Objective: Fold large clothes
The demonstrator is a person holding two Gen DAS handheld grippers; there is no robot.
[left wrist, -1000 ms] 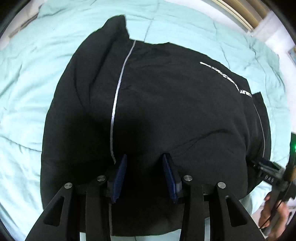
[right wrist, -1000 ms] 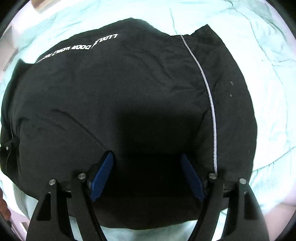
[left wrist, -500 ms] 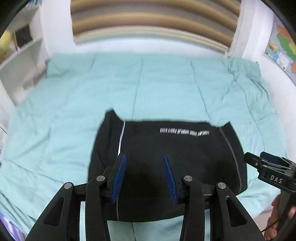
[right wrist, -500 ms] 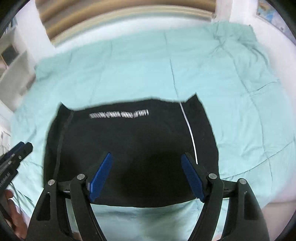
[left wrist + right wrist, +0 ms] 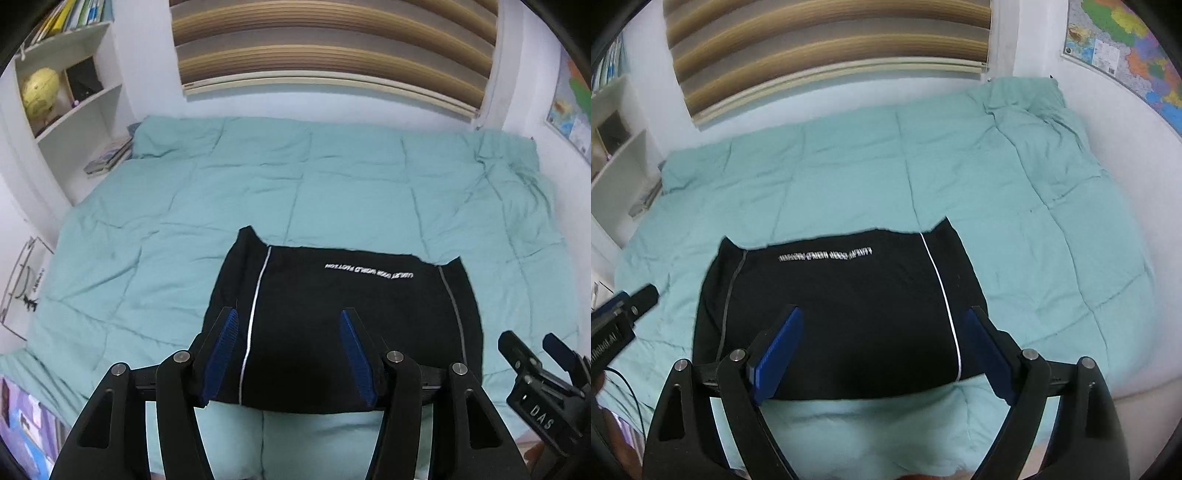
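A black garment (image 5: 343, 325) (image 5: 842, 314) with white side stripes and a line of white lettering lies folded into a flat rectangle near the front edge of a teal quilt (image 5: 258, 192) (image 5: 1015, 206). My left gripper (image 5: 290, 350) hangs high above it, its jaws opening with nothing between the blue pads. My right gripper (image 5: 882, 350) is also raised well clear of the cloth, jaws opening and empty. The right gripper (image 5: 535, 354) shows at the lower right of the left wrist view. The left gripper (image 5: 635, 299) shows at the left edge of the right wrist view.
White shelves (image 5: 66, 96) with books and a yellow globe (image 5: 38, 92) stand left of the bed. A striped blind (image 5: 332, 48) covers the far wall. A coloured map (image 5: 1126, 48) hangs on the right wall. Teal quilt lies bare behind and beside the garment.
Both grippers rose away from the garment and tilted up, so the whole bed and the far wall came into view. Both pairs of jaws stand wider than before.
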